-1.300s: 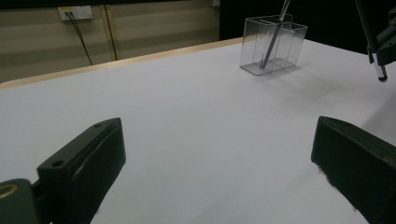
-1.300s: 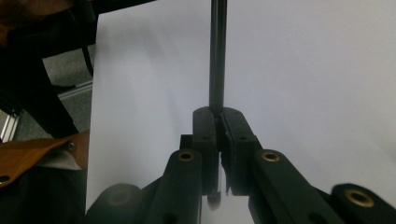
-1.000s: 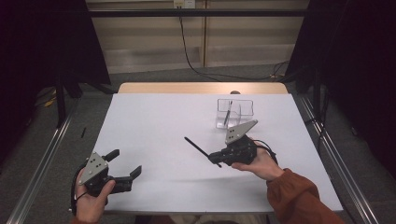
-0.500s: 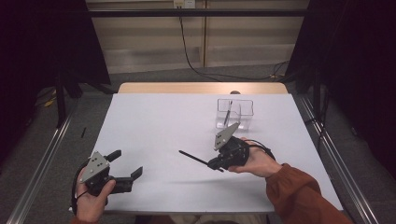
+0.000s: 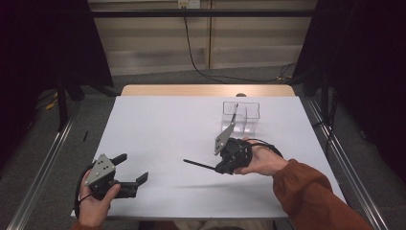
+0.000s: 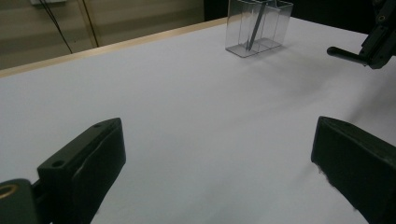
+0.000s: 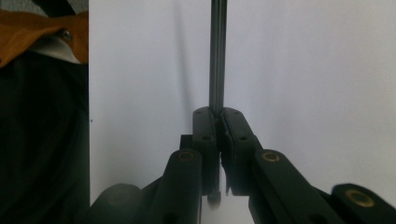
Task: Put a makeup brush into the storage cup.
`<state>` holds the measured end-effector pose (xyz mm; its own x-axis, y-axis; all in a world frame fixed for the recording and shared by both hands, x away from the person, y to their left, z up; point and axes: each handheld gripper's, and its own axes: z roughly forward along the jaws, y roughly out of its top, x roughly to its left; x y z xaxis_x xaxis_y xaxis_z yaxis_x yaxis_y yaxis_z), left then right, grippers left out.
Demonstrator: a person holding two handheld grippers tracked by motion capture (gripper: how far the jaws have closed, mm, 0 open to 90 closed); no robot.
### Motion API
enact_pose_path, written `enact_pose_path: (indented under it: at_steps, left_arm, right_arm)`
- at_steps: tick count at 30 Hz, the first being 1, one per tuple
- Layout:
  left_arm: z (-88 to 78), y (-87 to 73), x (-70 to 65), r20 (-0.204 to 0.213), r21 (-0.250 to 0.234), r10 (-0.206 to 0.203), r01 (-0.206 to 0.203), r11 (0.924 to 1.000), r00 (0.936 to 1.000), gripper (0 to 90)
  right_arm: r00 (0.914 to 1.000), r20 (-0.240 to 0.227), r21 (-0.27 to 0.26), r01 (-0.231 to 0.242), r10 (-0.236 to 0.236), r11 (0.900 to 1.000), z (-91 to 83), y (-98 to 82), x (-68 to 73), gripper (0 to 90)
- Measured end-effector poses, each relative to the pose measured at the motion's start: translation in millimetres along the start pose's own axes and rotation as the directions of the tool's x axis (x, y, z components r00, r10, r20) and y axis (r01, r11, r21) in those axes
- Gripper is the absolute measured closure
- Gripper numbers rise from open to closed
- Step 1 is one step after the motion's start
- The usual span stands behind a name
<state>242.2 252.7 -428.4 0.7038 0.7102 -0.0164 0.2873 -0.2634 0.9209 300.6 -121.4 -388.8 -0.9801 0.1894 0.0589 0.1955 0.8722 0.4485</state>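
Two grippers are over the white table (image 5: 158,124). Nearer the person than the clear plastic divided box (image 5: 241,116), the right gripper (image 5: 221,167) is clamped on a thin dark rod (image 5: 198,165); its jaws are pressed together around the rod (image 7: 217,56), which sticks out away from the box. A second thin grey stick (image 5: 233,114) stands tilted inside the box. Well apart from the box, at the near left edge, the left gripper (image 5: 132,177) has its jaws wide apart around nothing.

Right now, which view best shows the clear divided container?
The left gripper view: the clear divided container sits close and sharp, a dark stick leaning inside. The high view shows it smaller, partly behind the right tool's grey plate.
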Motion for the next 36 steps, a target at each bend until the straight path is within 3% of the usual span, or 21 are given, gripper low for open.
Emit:
enact_pose_path:
  at_steps: [4,8,13,21,24,31,36]
  left_arm:
    - [0.9,3.2,0.4,0.023,0.004,-0.003,0.003,1.0,0.9997,3.1]
    - [2.0,7.6,-0.2,0.032,0.015,0.007,-0.008,0.9999,0.9995,3.2]
    - [2.2,13.0,-1.0,0.048,0.033,0.02,-0.021,0.9992,0.9987,3.2]
    - [-2.2,28.3,-0.6,0.056,0.011,0.042,-0.043,0.999,0.9975,3.3]
    - [-2.5,35.2,-1.8,0.058,0.003,0.057,-0.057,0.9984,0.9967,3.2]
    - [9.9,48.6,-12.3,0.135,0.021,0.111,-0.115,0.9932,0.9846,3.2]
    - [23.9,56.6,-19.3,0.189,0.042,0.122,-0.132,0.9903,0.9743,3.3]
  right_arm:
    - [0.9998,-0.006,0.047,0.018,-0.018,0.999,1.4,0.1,0.8,84.5]
    - [0.999,-0.041,0.113,0.02,-0.015,0.993,2.2,0.6,-0.8,84.4]
    - [0.9992,-0.037,0.167,0.021,-0.015,0.986,1.3,0.6,-3.4,84.4]
    - [0.9991,-0.035,0.206,0.03,-0.023,0.978,5.5,-0.9,-4.2,84.4]
    - [0.9989,-0.036,0.19,0.036,-0.03,0.981,6.0,-0.1,-4.1,84.4]
    - [0.999,-0.038,0.17,0.03,-0.024,0.985,4.3,0.1,-4.5,84.4]
    - [0.9988,-0.038,0.161,0.036,-0.031,0.986,4.2,0.7,-4.0,84.4]
